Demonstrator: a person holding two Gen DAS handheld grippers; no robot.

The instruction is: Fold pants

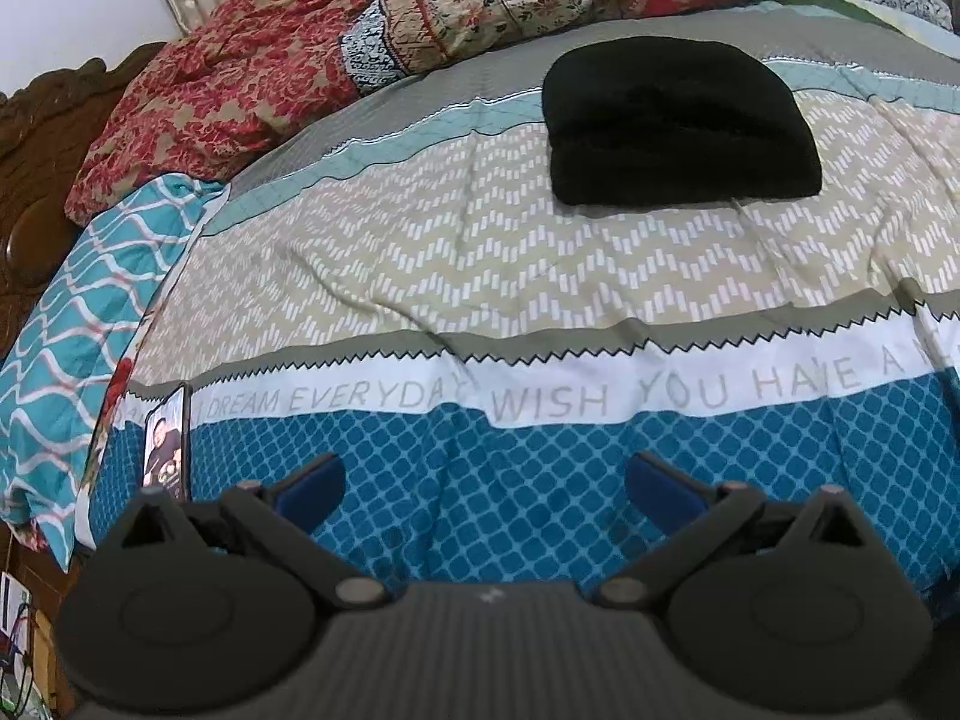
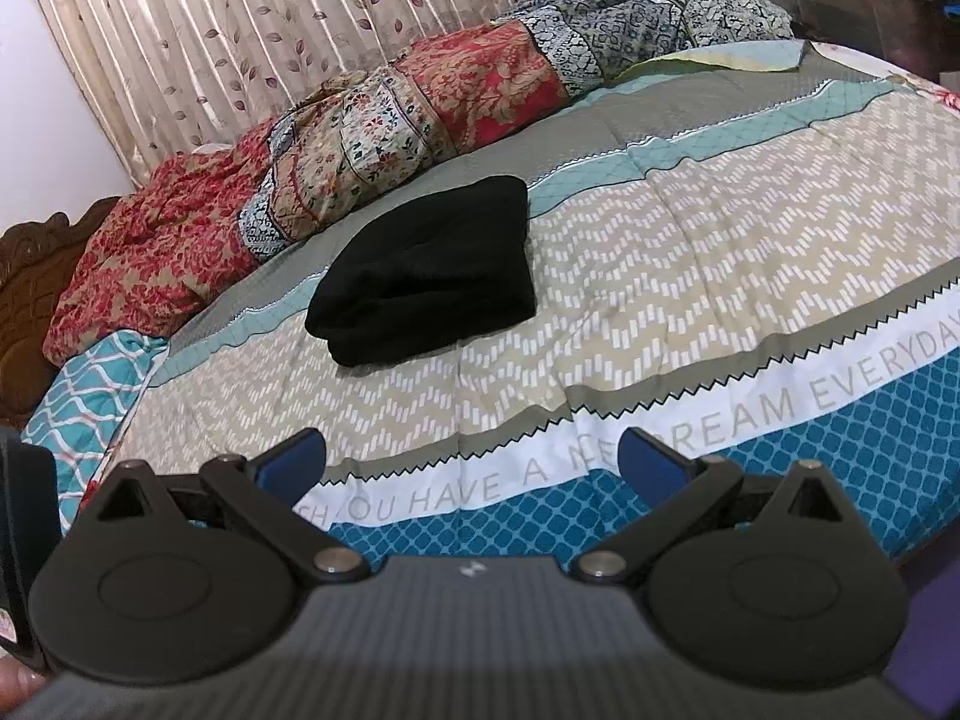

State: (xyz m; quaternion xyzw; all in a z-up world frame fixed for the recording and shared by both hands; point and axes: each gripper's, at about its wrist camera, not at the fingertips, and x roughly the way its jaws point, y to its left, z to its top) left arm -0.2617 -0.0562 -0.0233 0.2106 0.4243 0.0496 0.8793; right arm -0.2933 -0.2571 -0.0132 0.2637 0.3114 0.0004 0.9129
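Left wrist view: black pants (image 1: 681, 123) lie folded into a thick compact bundle on the bedspread (image 1: 480, 252), toward its far edge. The left gripper (image 1: 485, 483) hangs with jaws wide apart, empty. A phone (image 1: 165, 443) is partly hidden.

Right wrist view: the pants (image 2: 427, 270) show no detail. The right gripper (image 2: 471, 461) is spread, empty.

The folded pants (image 1: 681, 120) lie on the bedspread (image 1: 480, 276), before the heaped quilt (image 1: 420, 24).
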